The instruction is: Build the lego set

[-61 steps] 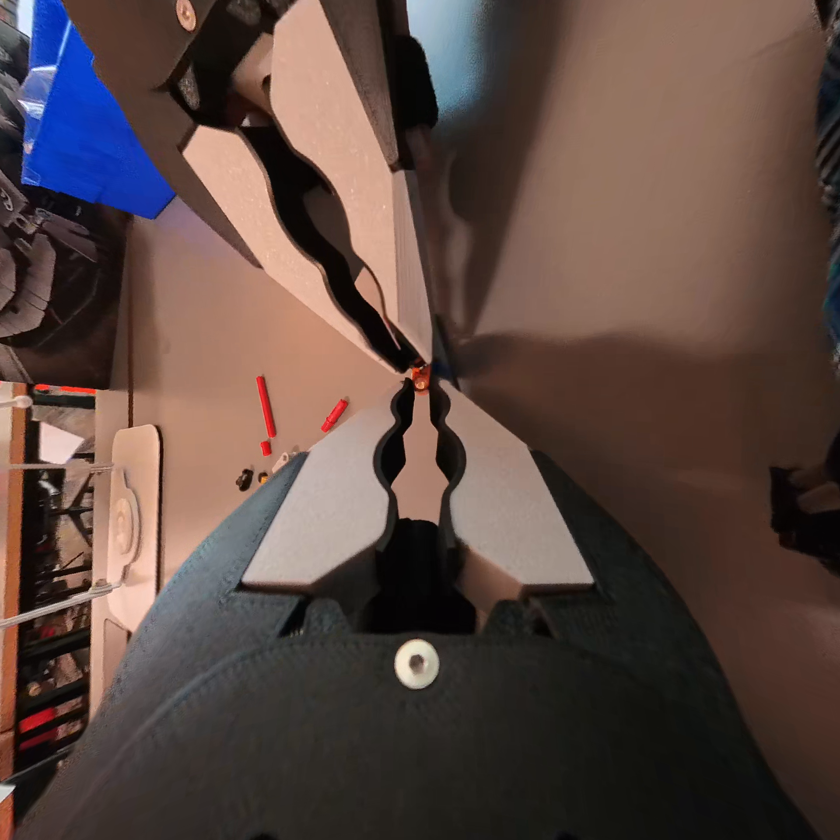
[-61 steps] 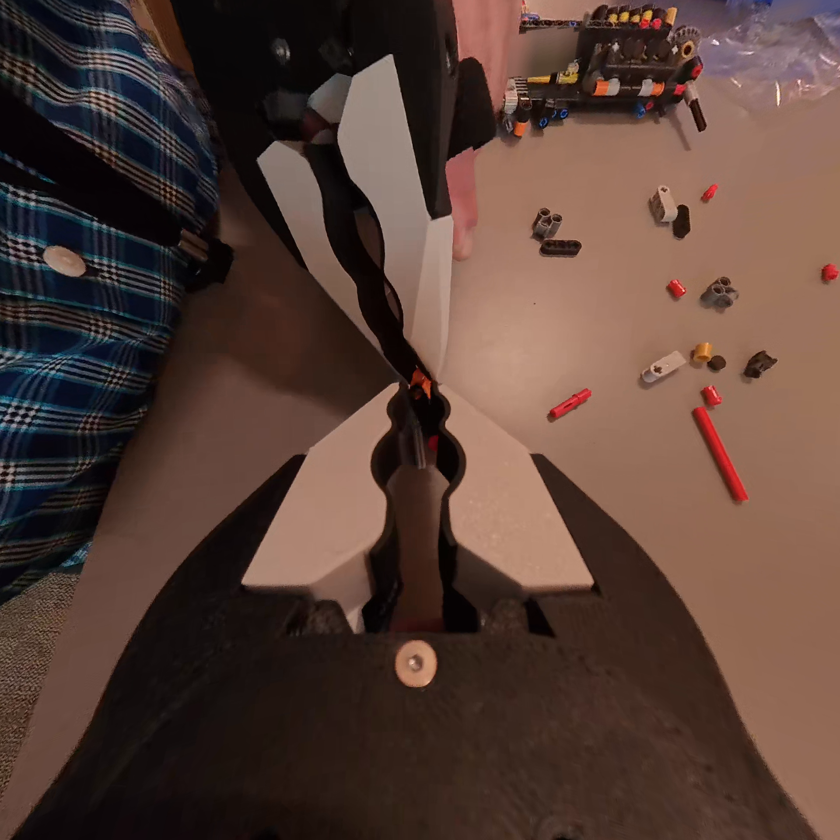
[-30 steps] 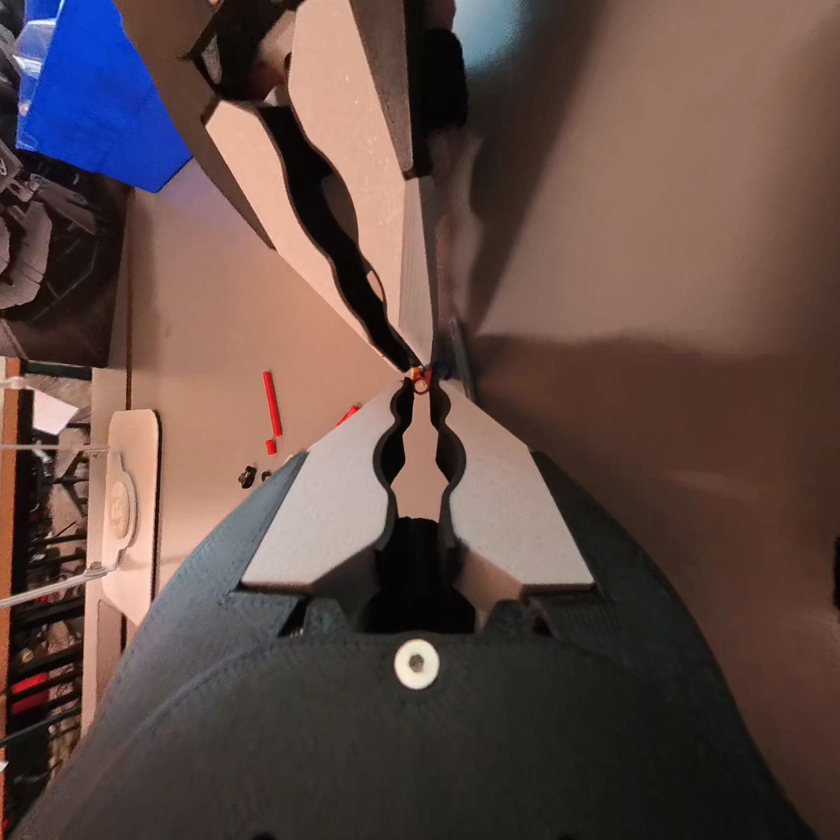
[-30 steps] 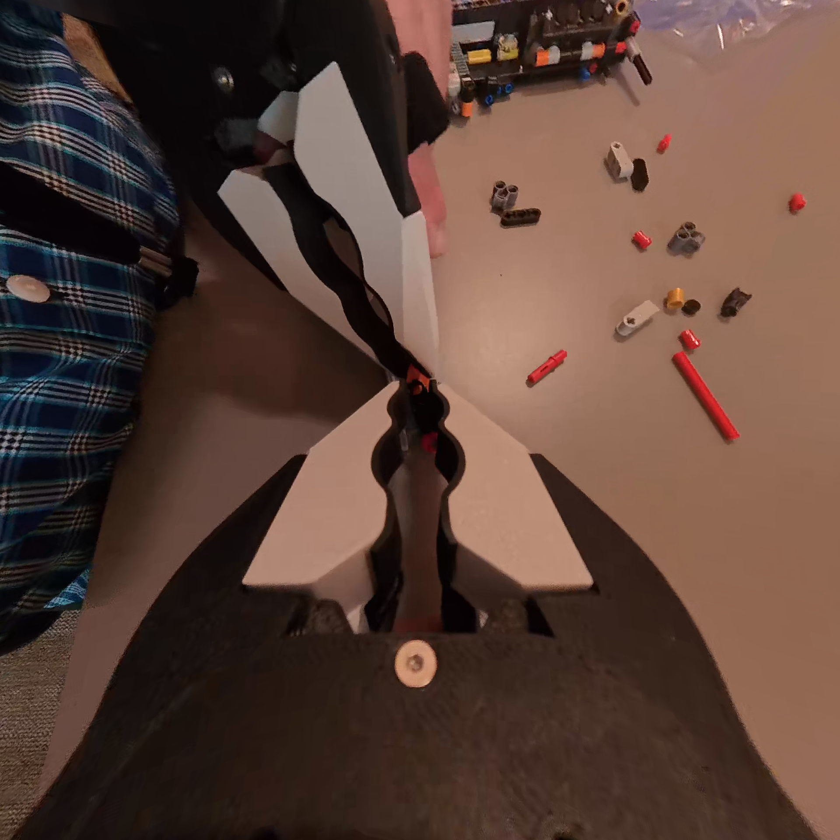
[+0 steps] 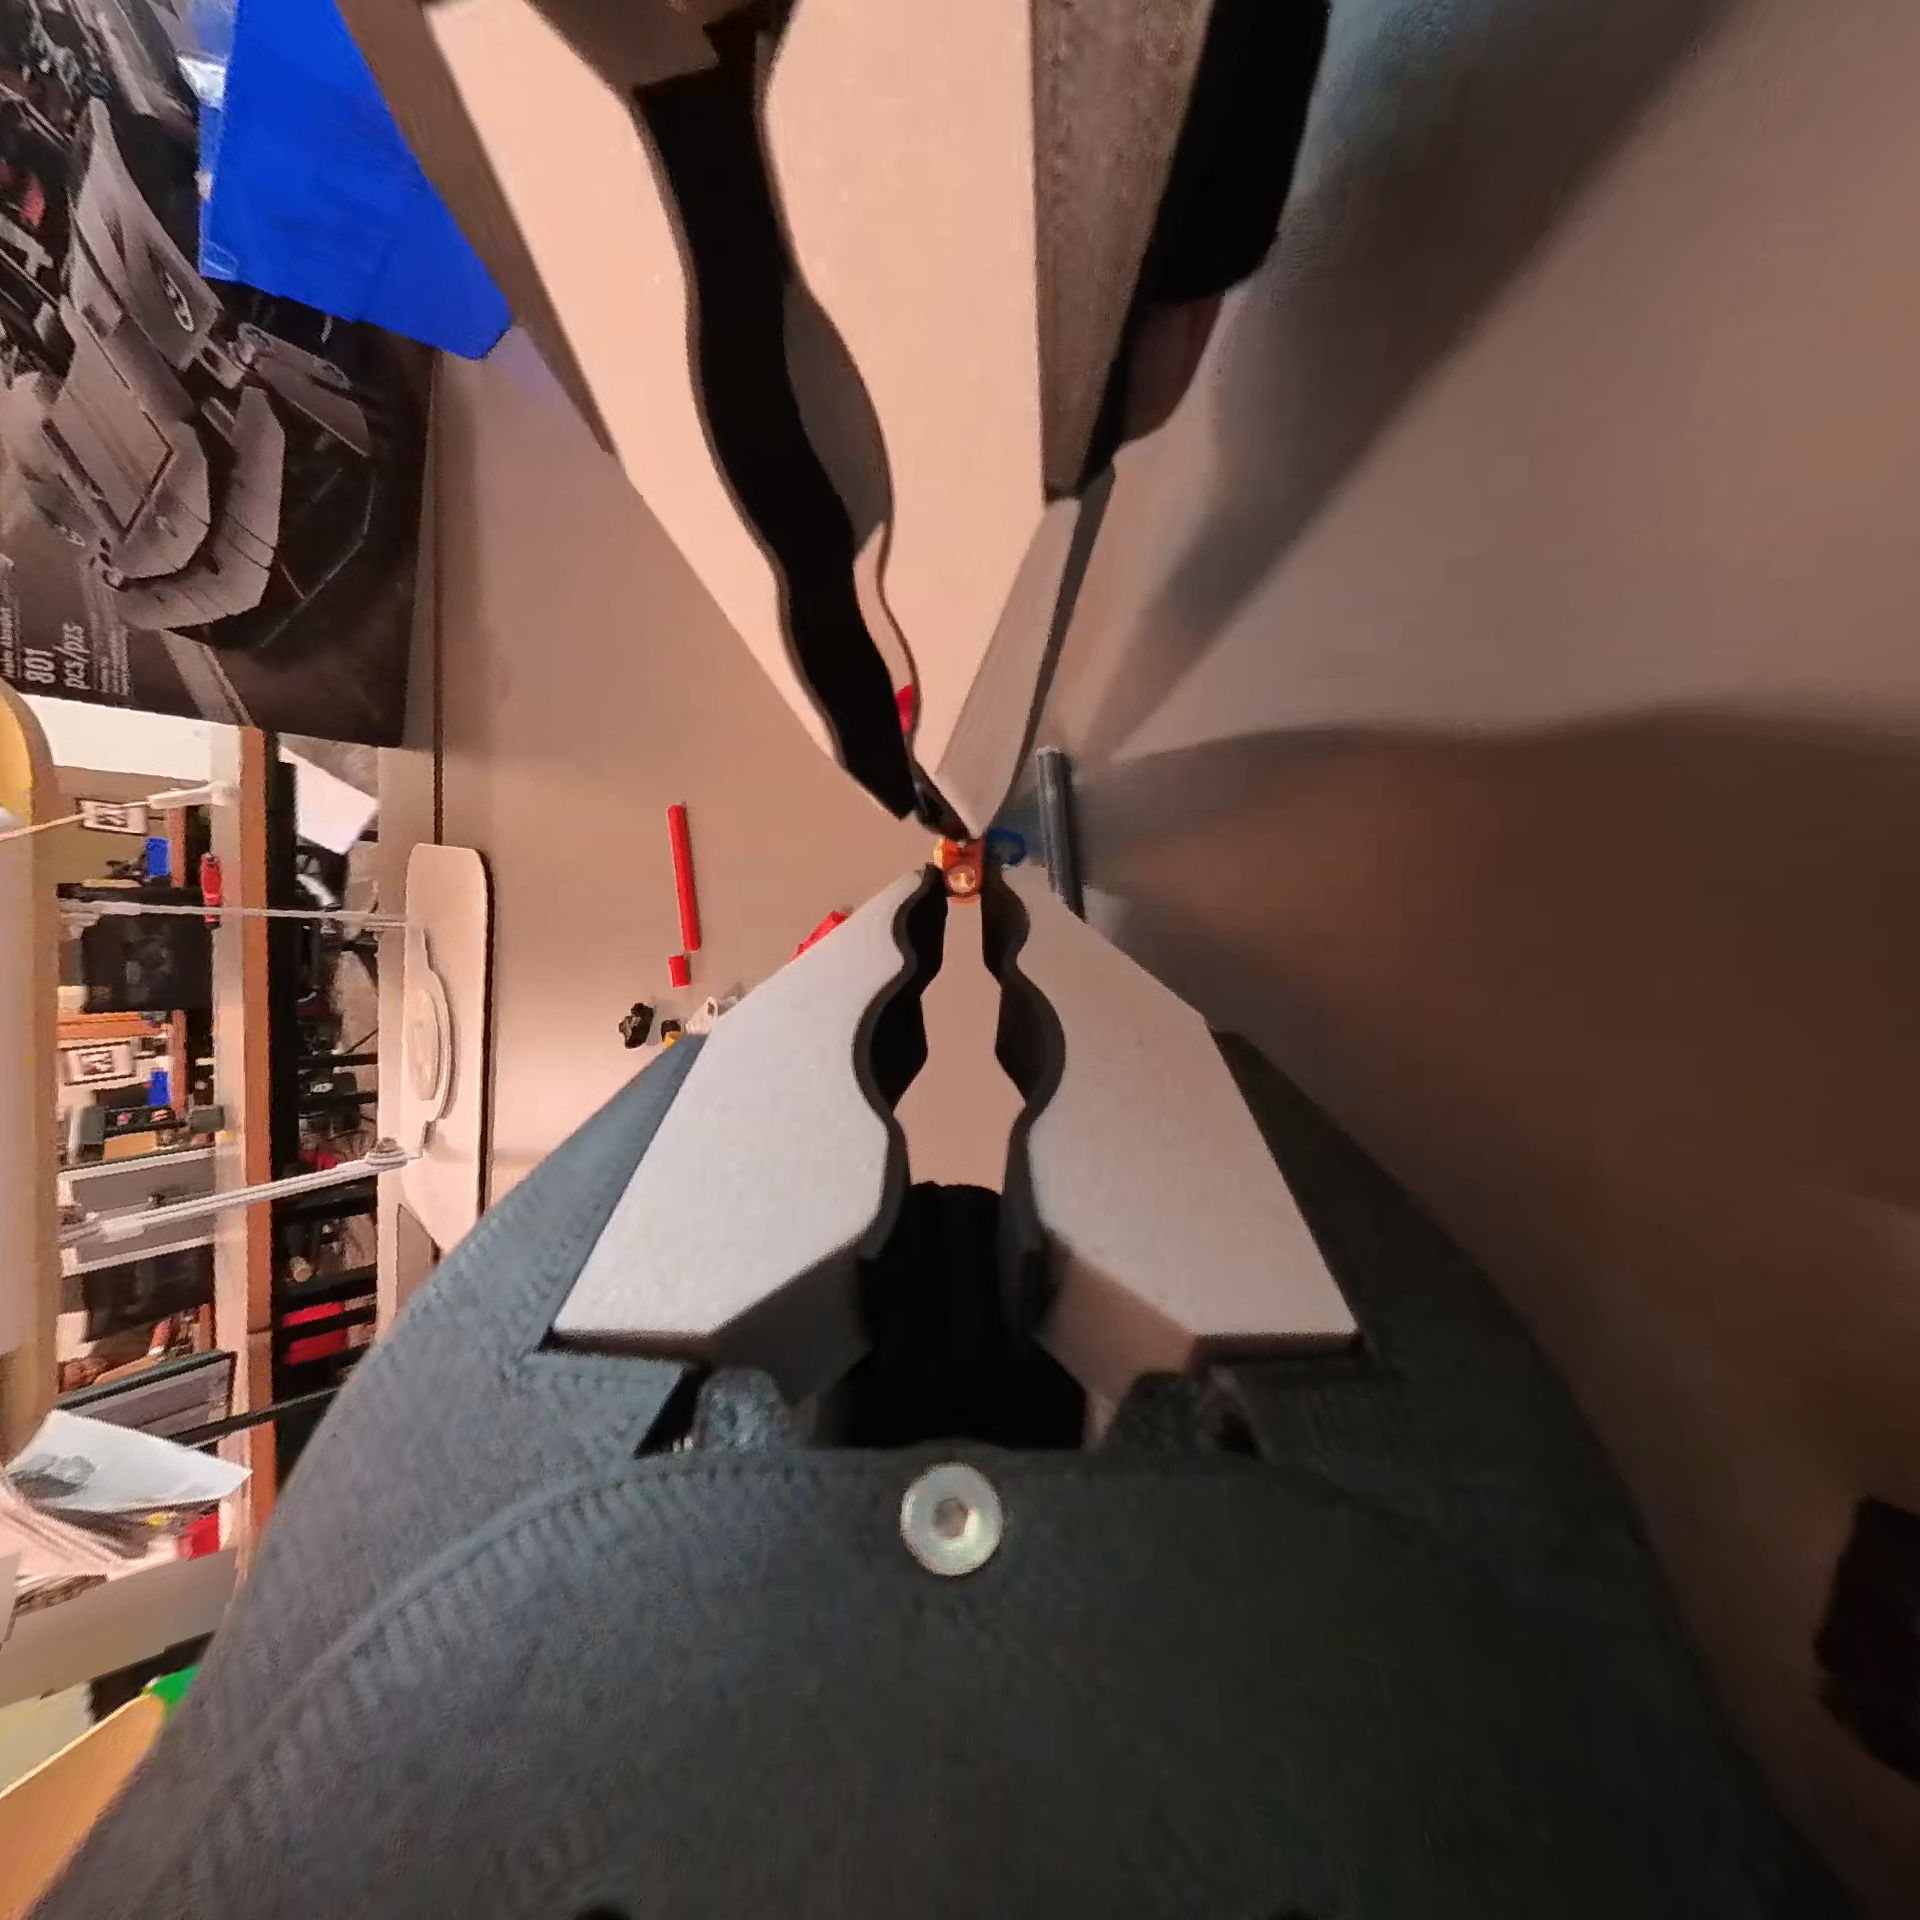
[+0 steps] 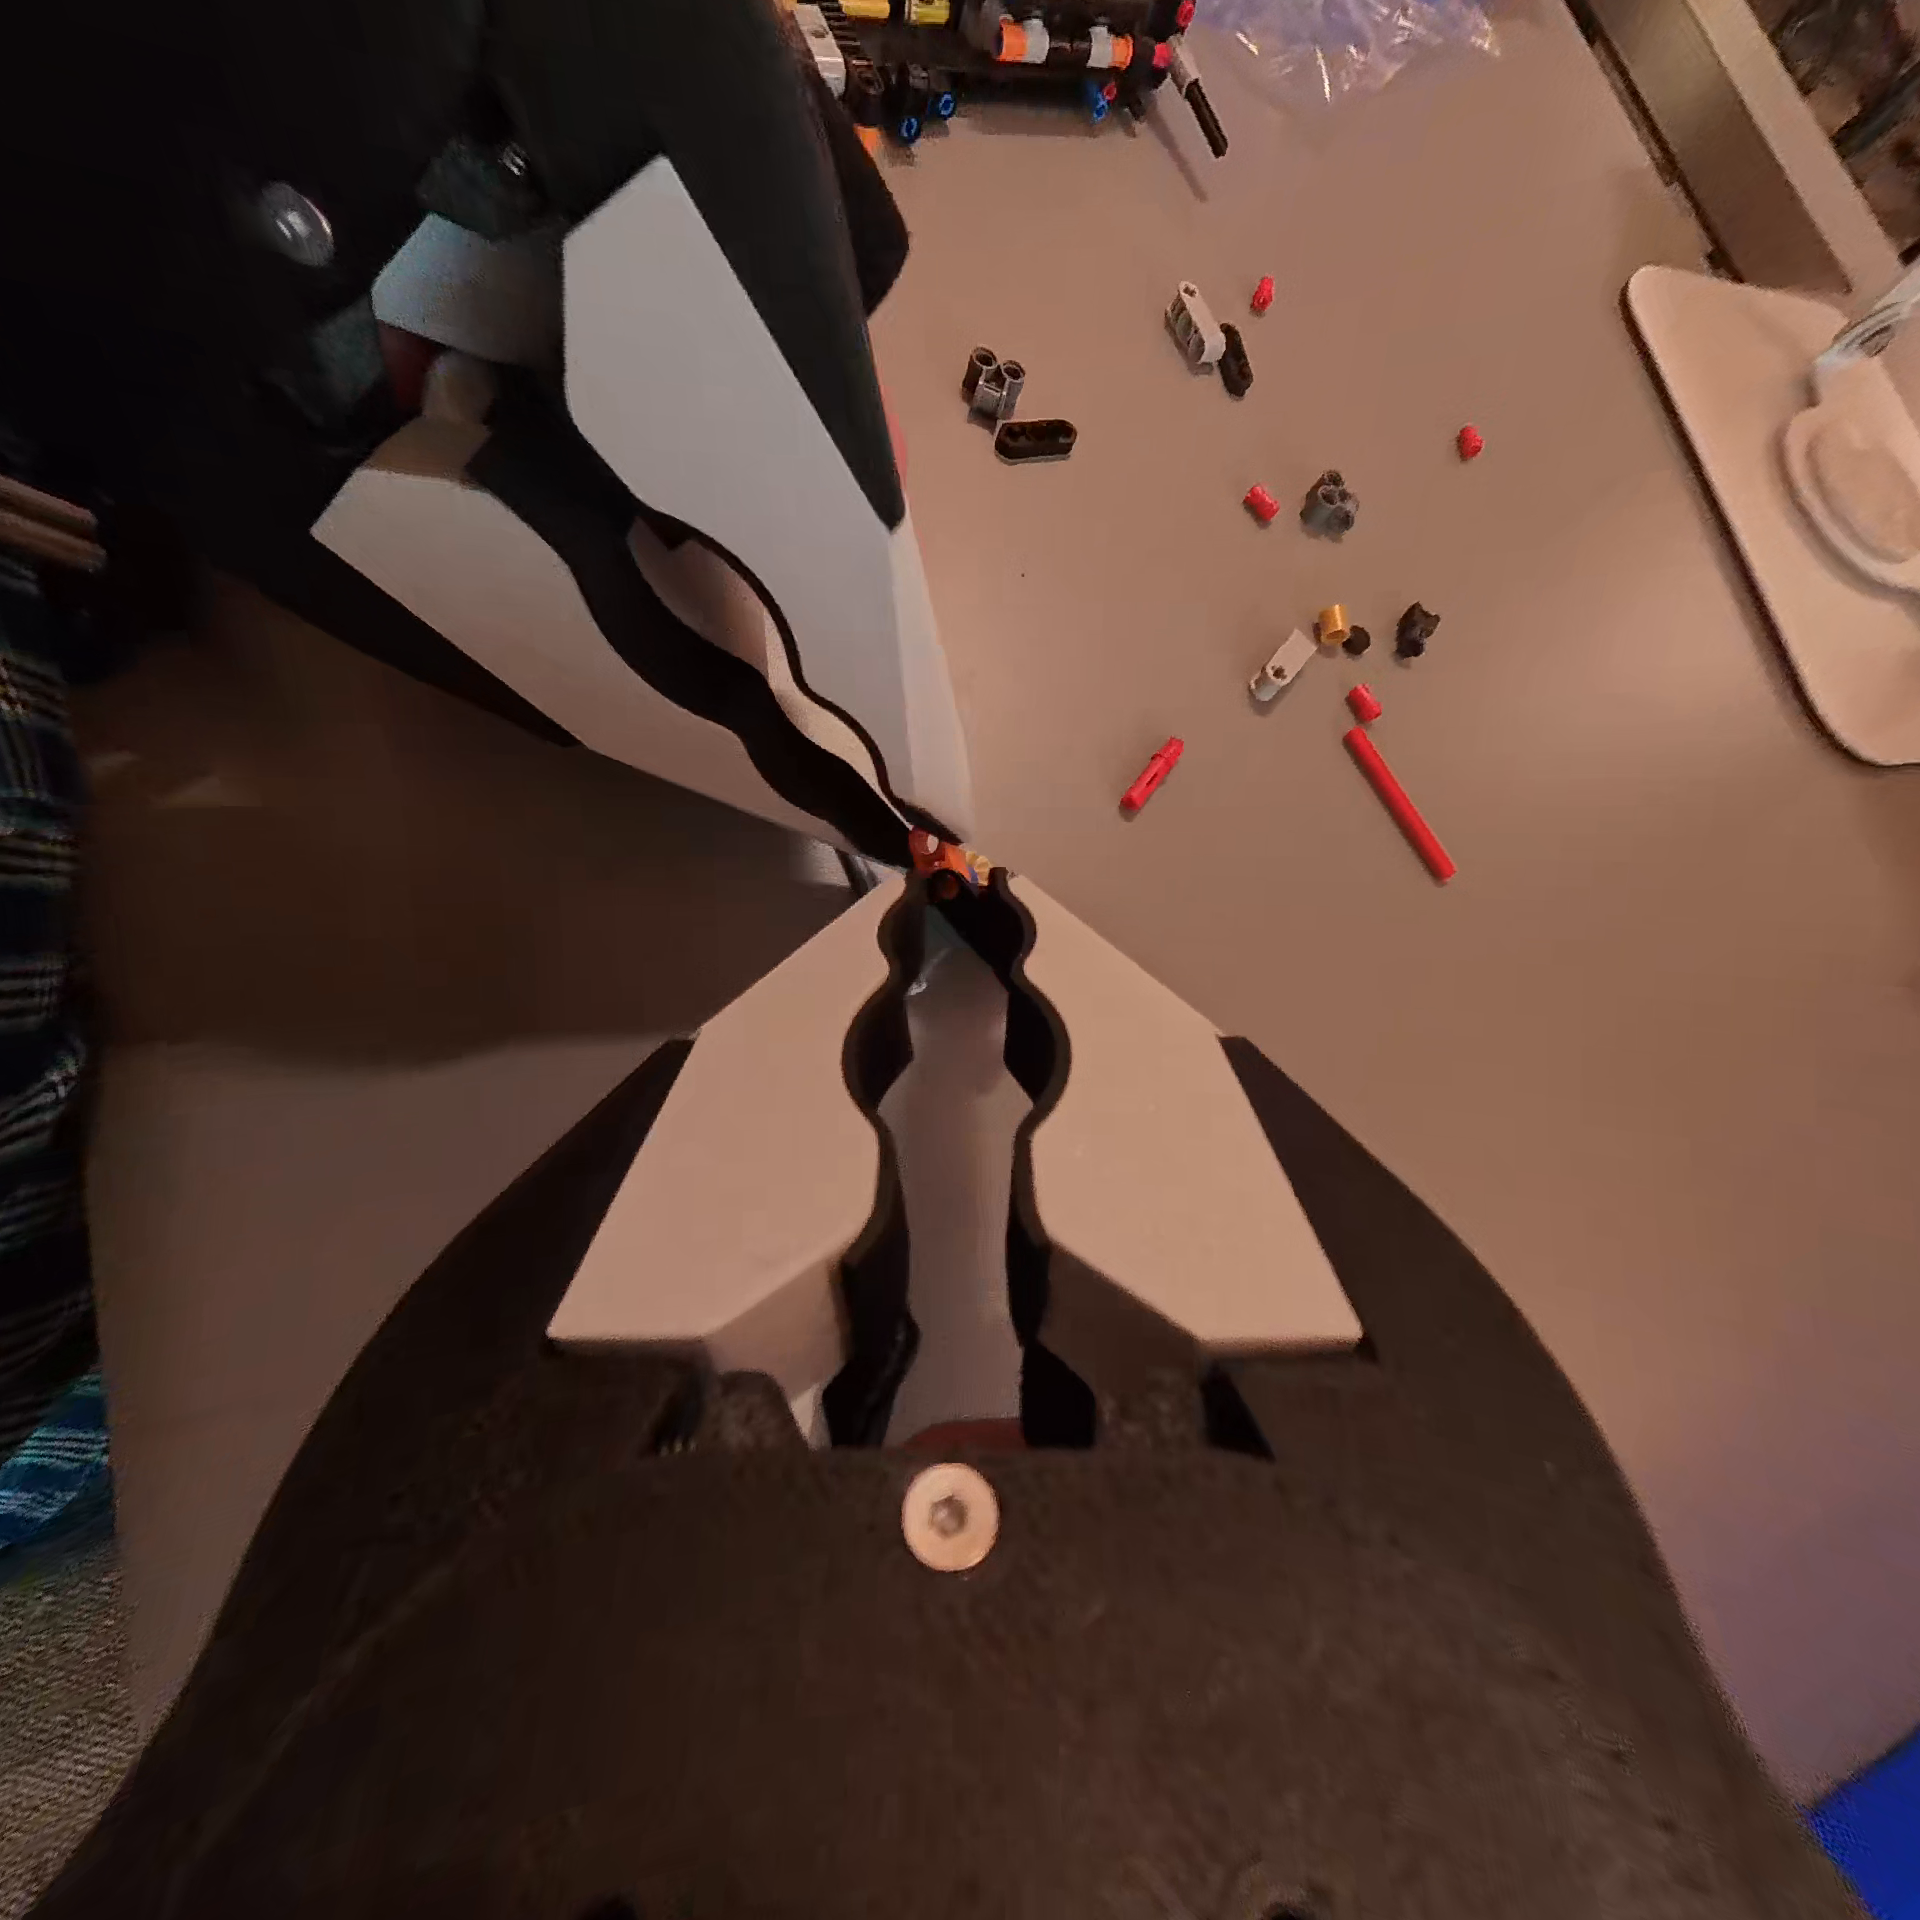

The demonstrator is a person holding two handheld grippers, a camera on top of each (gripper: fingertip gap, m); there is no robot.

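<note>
My left gripper is shut on a small orange lego piece. My right gripper is shut on a dark grey lego piece; in the left wrist view that piece shows as a dark rod with a blue pin. The two grippers meet tip to tip above the table. The right gripper comes down from the top of the left wrist view. The left gripper enters the right wrist view from the upper left with the orange piece. The joint between the pieces is mostly hidden by the fingertips.
Loose pieces lie on the tan table: a long red axle, a red pin, grey and black connectors. A partly built model stands at the far edge. A white pad lies right. The lego box stands beyond.
Both grippers stay shut and tip to tip. The pair has shifted over the table, and the right gripper now looms larger and closer in the left wrist view.
</note>
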